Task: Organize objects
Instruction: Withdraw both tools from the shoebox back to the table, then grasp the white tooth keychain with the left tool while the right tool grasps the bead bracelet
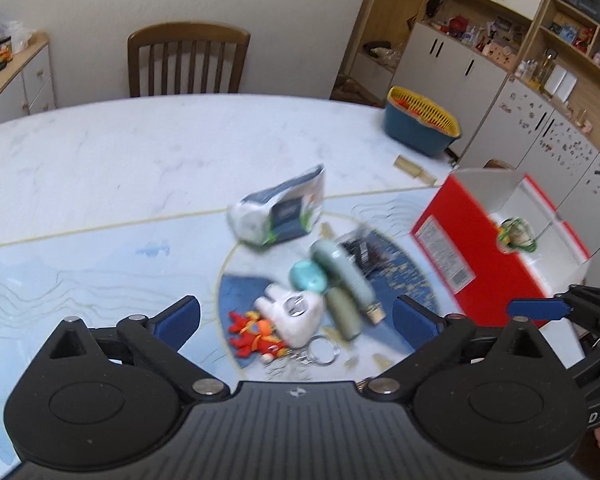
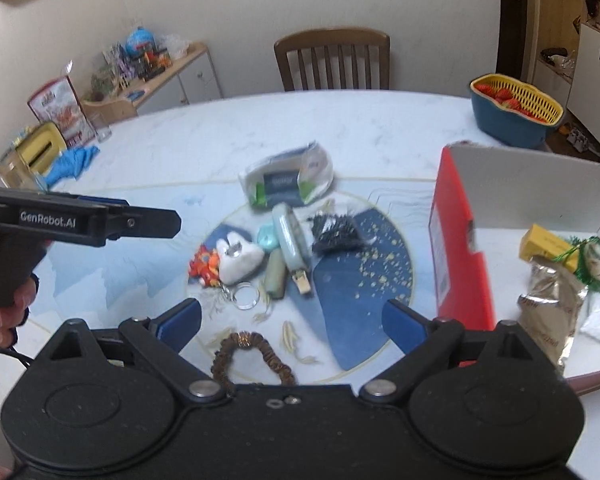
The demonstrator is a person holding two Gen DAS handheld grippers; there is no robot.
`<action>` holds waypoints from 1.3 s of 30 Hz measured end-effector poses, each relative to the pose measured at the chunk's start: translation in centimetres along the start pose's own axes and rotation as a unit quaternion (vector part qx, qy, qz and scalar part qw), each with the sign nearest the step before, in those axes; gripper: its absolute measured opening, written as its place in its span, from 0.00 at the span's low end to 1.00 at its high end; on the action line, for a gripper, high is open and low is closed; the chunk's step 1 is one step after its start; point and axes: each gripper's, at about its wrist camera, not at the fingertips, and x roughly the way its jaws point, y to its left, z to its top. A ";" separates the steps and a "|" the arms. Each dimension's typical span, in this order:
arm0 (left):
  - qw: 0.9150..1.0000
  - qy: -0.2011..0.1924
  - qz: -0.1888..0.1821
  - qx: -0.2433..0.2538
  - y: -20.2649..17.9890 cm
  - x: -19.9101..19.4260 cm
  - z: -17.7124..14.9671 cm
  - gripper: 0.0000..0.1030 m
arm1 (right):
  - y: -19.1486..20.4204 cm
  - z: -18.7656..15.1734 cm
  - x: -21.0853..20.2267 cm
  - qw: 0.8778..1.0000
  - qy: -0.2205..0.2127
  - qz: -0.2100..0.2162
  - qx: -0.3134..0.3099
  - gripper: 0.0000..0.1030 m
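A pile of small objects lies on the table's round mat: a tissue pack [image 1: 280, 216] [image 2: 288, 184], a white plush keychain [image 1: 296, 316] [image 2: 238, 260], a red-orange plush [image 1: 256, 336] [image 2: 206, 264], a teal case [image 1: 308, 276] [image 2: 269, 238], a pale green tube [image 1: 346, 280] [image 2: 292, 240], a dark packet [image 1: 360, 248] [image 2: 334, 230] and a brown scrunchie [image 2: 252, 354]. A red-sided open box [image 1: 472, 240] [image 2: 458, 248] stands to the right and holds a foil pouch [image 2: 552, 312] and a yellow packet [image 2: 544, 246]. My left gripper [image 1: 296, 318] is open above the plush. My right gripper [image 2: 292, 322] is open above the scrunchie.
A blue basket with a yellow liner [image 1: 422, 124] [image 2: 516, 114] stands at the table's far right. A wooden chair [image 1: 188, 60] [image 2: 334, 60] is behind the table. A blue cloth [image 2: 74, 162] and a yellow box [image 2: 40, 148] lie at the far left. Cabinets [image 1: 500, 80] line the right wall.
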 end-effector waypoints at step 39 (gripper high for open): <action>0.995 0.017 -0.013 0.098 0.0 9.5 -2.0 0.99 | 2.3 -4.3 6.6 0.995 0.068 -0.057 -0.050 0.44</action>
